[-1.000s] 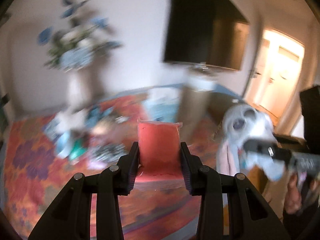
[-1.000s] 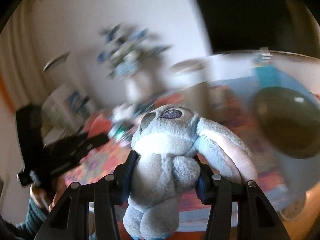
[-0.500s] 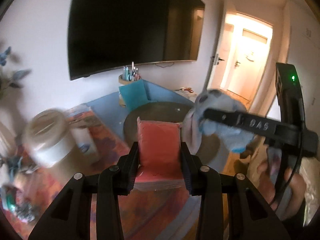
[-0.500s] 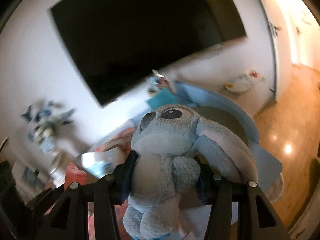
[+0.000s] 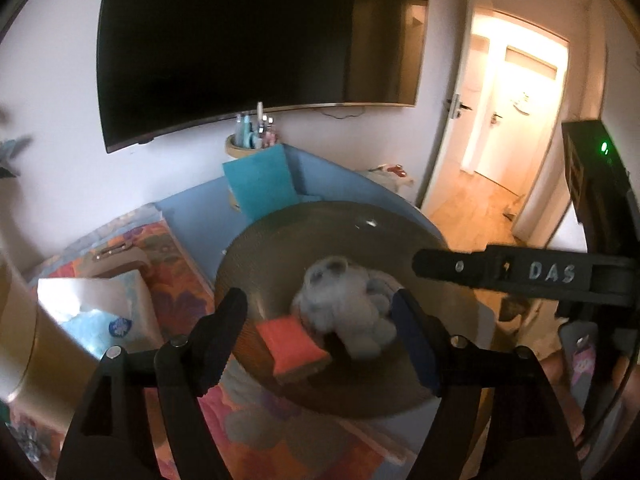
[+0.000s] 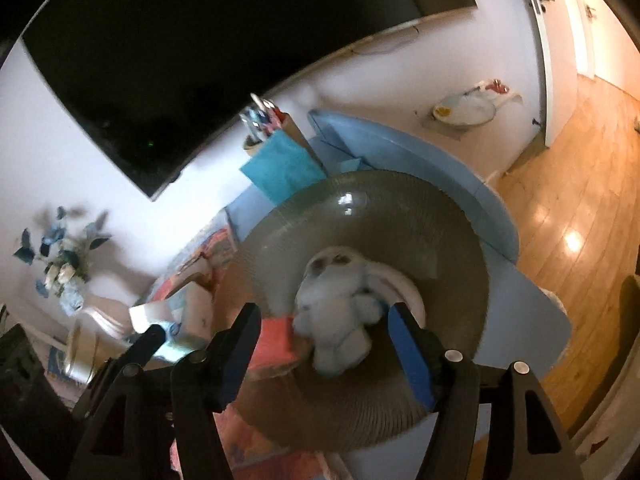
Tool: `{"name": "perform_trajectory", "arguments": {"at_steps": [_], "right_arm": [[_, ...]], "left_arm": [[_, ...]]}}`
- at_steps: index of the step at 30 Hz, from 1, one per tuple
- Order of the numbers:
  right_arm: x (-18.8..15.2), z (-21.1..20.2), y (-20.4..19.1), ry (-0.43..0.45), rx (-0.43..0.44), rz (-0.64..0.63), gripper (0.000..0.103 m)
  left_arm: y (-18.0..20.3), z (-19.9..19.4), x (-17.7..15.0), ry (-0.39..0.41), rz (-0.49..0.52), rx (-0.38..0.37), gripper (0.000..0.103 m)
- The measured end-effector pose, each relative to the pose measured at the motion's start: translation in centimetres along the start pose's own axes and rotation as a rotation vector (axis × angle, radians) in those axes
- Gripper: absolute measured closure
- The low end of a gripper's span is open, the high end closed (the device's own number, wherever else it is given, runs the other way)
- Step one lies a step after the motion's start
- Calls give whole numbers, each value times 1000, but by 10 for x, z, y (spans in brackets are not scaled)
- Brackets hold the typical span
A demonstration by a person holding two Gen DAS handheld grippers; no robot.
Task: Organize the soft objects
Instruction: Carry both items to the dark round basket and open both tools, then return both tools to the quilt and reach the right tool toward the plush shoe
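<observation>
White walls and a dark TV (image 5: 256,52) are filling the upper frame. At centre, my ribbed round bowl (image 5: 280,248) is holding a fuzzy blue plush (image 5: 344,304) and a flat red pouch (image 5: 290,344), touching. I'm spreading both the left gripper (image 5: 320,332) and right gripper (image 6: 324,340); neither pinches anything.

Both pictures are dim and warm-tinted, with black vignetting in the corners and strong fisheye bending at the rims. Daylight pours from the doorway (image 5: 516,120), far right beyond the left tongs (image 5: 320,336), and is blown out to white-orange. Bright glare spots sit on the floor (image 6: 572,240), right of the right tongs (image 6: 324,344). The plush (image 5: 344,304) between the tongs is smeared by motion blur. The flowers (image 6: 60,264), far left, are soft. The TV (image 5: 256,44) reads as flat black.
</observation>
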State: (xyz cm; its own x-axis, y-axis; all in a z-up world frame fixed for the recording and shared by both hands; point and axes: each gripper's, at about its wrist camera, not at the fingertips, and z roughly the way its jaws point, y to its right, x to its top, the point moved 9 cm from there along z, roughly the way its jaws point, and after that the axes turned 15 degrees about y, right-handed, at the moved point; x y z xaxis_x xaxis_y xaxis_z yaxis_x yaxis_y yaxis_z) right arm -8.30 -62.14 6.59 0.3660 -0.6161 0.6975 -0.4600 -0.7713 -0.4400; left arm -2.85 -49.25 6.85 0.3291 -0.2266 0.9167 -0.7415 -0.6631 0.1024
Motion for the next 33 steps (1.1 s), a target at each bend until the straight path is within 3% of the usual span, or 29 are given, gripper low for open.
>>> {"name": "perform_trajectory", "arguments": {"at_steps": [4,9,13,17,22,25,28,33], "right_arm": [[-11,-34,-27,53,32,-83,38],[-48,-73,-98,103,175,-214,38],[-93,-102,-169,134,314,-332,38],[-140,-117,-240,155,437,-431,17],[-207,-101,-326,109,505,-587,17],[-236,-77,-359,74,527,-613,16],[-254,-43,-379,88,502,-643,16],[-277,7,-391,91,468,-664,16]], "left_arm": [[3,-39,-10,12,33,-24,29],[-31,-101,-23,52,61,60,24],[-89,-164,-40,77,64,218,24],[-164,-216,-61,56,36,401,23],[-258,-268,-90,74,-16,618,23],[-313,-285,-116,67,-57,725,23],[-348,-288,-135,53,-105,771,23],[-380,-286,-164,52,-259,756,23]]}}
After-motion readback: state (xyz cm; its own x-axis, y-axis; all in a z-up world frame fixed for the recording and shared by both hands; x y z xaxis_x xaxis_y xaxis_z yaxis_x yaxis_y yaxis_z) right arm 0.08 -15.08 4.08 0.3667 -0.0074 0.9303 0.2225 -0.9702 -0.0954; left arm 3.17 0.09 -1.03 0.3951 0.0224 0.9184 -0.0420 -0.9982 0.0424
